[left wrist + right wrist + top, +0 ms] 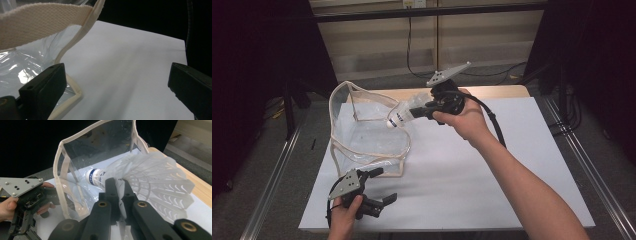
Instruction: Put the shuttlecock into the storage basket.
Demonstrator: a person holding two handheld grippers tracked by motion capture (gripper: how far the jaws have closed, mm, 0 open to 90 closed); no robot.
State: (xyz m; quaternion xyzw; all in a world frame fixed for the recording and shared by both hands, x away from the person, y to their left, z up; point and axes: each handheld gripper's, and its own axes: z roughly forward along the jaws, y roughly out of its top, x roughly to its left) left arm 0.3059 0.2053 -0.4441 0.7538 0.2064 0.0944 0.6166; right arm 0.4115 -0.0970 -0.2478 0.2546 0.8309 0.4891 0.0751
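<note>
White sheet covers the table, where nearest the person the left gripper rests with jaws apart beside the clear bag, perhaps to steady it, while farther off the right gripper, clamped on a shuttlecock, aims its cork at the bag's mouth.

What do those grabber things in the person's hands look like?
Each is a black tool with two chunky black jaws. The left gripper and the right gripper each carry a grey three-cornered plate on top, dotted with small screws. A black cable trails from the right one, and another from the left. The forearms are bare, with no sleeves or gloves.
</note>
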